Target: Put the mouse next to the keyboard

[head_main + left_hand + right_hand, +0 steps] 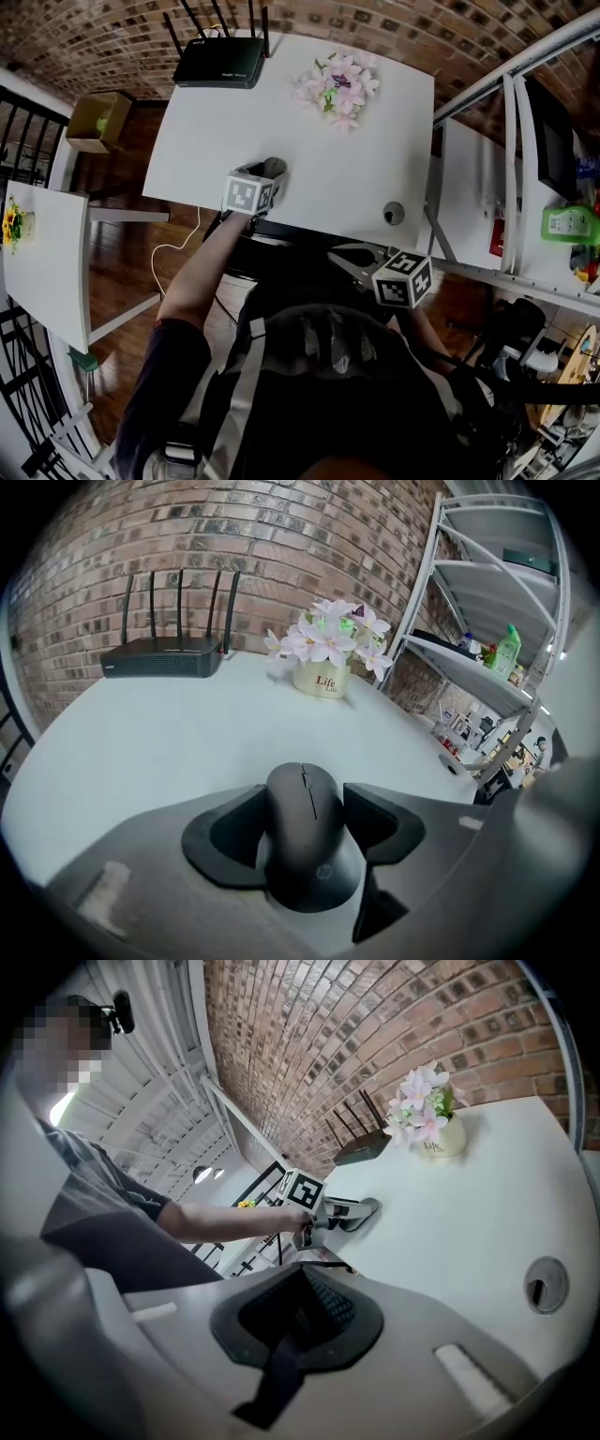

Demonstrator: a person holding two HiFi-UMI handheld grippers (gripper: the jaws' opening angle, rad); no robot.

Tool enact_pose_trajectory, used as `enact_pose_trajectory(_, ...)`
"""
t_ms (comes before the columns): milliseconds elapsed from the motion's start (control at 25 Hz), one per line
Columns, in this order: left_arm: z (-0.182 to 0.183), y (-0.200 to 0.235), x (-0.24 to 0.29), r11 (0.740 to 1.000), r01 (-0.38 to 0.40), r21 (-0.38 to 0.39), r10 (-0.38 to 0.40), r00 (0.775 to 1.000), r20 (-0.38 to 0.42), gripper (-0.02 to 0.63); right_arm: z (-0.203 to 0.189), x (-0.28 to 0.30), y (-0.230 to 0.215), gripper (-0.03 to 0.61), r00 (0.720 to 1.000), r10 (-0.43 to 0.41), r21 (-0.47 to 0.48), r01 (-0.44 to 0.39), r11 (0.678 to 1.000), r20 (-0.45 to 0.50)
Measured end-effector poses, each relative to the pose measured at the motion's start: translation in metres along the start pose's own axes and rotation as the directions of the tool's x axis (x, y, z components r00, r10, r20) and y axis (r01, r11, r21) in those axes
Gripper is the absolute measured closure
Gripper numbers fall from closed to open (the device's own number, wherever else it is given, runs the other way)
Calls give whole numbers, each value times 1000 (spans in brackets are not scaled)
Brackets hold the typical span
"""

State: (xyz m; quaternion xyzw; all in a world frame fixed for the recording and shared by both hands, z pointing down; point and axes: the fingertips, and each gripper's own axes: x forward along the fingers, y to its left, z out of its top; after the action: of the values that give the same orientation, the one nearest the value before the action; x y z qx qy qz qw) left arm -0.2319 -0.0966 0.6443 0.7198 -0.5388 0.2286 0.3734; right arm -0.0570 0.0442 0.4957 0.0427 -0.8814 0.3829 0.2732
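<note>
The left gripper (307, 801) is clenched on the black mouse (309, 841): in the left gripper view its two dark jaws press on the left and the right flank of the mouse, and they are open only as wide as the mouse body. The nose of the mouse with the scroll wheel points away from the camera, past the jaw tips, and its wide back part lies toward the camera. In the head view this gripper (261, 184) is over the near edge of the white table (309, 141), a little to the left of the middle, so the mouse is there also; whether it rests on the table top or is just above it, I cannot tell. The right gripper (300, 1283) is closed, its jaws are together and nothing is between them. It (375, 267) is in front of the table edge, close to the person's body, well apart from the mouse and to the right of it. At the far side of the table stand a black router (222, 62) with antennas and a pot of pink flowers (337, 86), and a round cable hole (394, 213) is near the front right corner.
</note>
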Motion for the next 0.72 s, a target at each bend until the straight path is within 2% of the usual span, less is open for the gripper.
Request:
enact_pose_trajectory(320, -1, 18, -7, 1000, -13, -10, 13, 1000, 8, 344, 1, 8, 2, 572, 1000, -2, 1, 2, 1000, -10)
enact_pose_trajectory(720, -8, 65, -31, 995, -71, -73, 73, 997, 25, 344, 4, 15, 6, 572, 1000, 4, -12, -4, 1000, -12)
